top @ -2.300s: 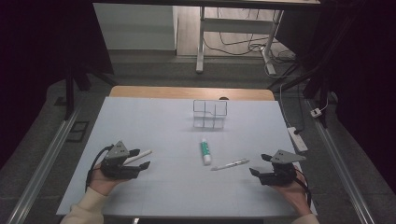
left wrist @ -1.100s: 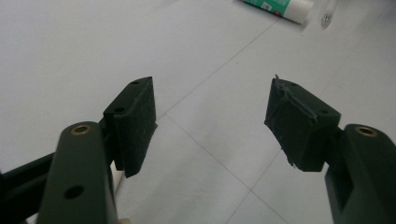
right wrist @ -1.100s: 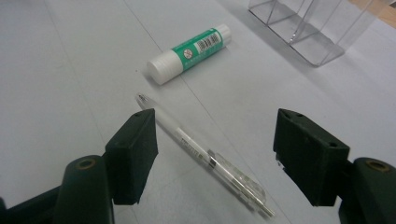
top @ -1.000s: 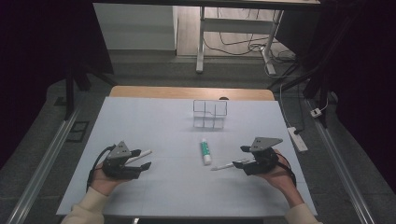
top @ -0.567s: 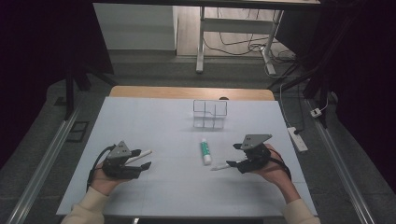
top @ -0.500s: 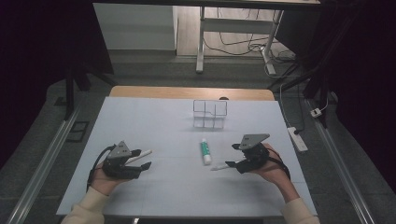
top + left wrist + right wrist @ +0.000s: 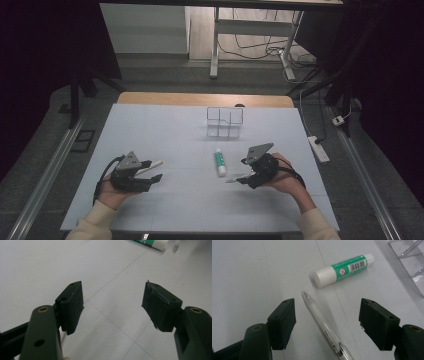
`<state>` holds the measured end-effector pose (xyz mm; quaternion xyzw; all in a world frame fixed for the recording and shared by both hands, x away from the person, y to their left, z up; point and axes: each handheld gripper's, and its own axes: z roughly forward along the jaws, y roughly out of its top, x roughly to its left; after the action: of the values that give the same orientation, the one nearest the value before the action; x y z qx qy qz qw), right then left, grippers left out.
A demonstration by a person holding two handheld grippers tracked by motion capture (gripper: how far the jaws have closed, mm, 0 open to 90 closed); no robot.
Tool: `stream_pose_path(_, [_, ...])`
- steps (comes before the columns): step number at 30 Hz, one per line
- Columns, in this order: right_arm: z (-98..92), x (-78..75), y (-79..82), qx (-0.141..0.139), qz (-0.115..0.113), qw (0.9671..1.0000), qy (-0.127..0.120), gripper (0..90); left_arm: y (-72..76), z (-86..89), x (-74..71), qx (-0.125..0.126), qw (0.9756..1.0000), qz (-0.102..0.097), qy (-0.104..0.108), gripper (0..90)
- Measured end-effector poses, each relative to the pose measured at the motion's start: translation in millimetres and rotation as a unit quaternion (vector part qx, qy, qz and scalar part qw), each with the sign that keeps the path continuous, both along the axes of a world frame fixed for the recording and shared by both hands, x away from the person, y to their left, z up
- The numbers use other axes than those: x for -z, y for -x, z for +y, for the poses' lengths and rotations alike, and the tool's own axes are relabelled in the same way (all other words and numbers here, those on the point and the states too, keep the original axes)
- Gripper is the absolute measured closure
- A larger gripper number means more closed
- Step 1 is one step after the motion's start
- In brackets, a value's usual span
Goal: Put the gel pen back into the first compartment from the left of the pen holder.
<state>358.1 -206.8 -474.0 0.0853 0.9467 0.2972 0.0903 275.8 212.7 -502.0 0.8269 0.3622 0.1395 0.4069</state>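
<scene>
Here, a clear plastic pen with small black print on its barrel lies flat on the white table, near the right side, between the released jaws of the right gripper, untouched. Just beyond lies a green-and-white glue stick. The left gripper rests with its jaws released, holding nothing.

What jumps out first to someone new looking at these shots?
Probably the right gripper, jaws open on either side of a clear pen lying on the white table. Just beyond the pen's tip lies a green-and-white glue stick, with a clear plastic organizer farther back. The left gripper rests open over bare table at the left.
</scene>
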Motion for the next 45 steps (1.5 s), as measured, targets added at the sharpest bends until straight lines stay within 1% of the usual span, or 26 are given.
stream_pose_path(4, [4.1,2.9,-1.7,-0.009,0.002,0.9998,0.019,29.7,-0.5,0.5,0.6,-0.001,1.0,0.002,0.0,33.3])
stream_pose_path(10, [8.3,4.8,-3.9,-0.022,0.012,0.9993,0.027,32.2,-0.6,-0.8,1.6,0.003,1.0,0.003,-0.003,33.2])
stream_pose_path(11, [8.8,4.7,-4.5,-0.024,0.011,0.9991,0.034,32.6,-0.6,-0.8,1.6,0.004,1.0,0.003,-0.004,33.2])
stream_pose_path(14, [10.9,6.4,-5.1,-0.027,0.017,0.9988,0.037,33.7,-0.5,-0.1,1.3,0.002,1.0,0.002,-0.002,33.2])
stream_pose_path(18, [13.6,8.9,-6.5,-0.033,0.021,0.9982,0.045,34.9,-0.6,-0.3,1.4,0.002,1.0,0.002,-0.002,33.2])
stream_pose_path(19, [14.0,8.8,-7.2,-0.035,0.018,0.9979,0.051,35.3,-0.7,-0.5,1.5,0.002,1.0,0.003,-0.003,33.1])
stream_pose_path(23, [16.7,11.4,-8.5,-0.041,0.022,0.9976,0.052,37.9,-0.8,-1.1,2.2,0.003,1.0,0.004,-0.004,33.1])
stream_pose_path(26, [18.4,12.9,-10.0,-0.048,0.025,0.9967,0.061,39.8,-1.0,-1.1,2.5,0.003,1.0,0.005,-0.004,33.0])
stream_pose_path(27, [19.0,14.1,-10.3,-0.049,0.027,0.9966,0.06,40.3,-1.1,-0.8,2.5,0.002,1.0,0.005,-0.004,33.0])
stream_pose_path(31, [21.7,17.5,-11.1,-0.057,0.033,0.9955,0.069,42.7,-1.7,1.2,2.9,-0.001,1.0,0.007,0.002,33.0])
stream_pose_path(35, [24.5,18.7,-11.5,-0.065,0.032,0.9941,0.08,45.2,-2.0,2.0,3.2,-0.002,1.0,0.008,0.004,33.0])
stream_pose_path(37, [26.1,20.4,-11.4,-0.065,0.035,0.9939,0.082,46.1,-2.0,1.9,3.4,-0.002,1.0,0.009,0.004,33.0])
stream_pose_path(41, [28.4,24.0,-11.7,-0.067,0.042,0.9924,0.094,49.5,-1.9,1.6,3.5,-0.003,1.0,0.008,0.003,32.8])
stream_pose_path(45, [29.5,25.4,-13.2,-0.07,0.042,0.9914,0.103,53.3,-2.0,1.5,3.8,-0.003,1.0,0.008,0.002,32.8])
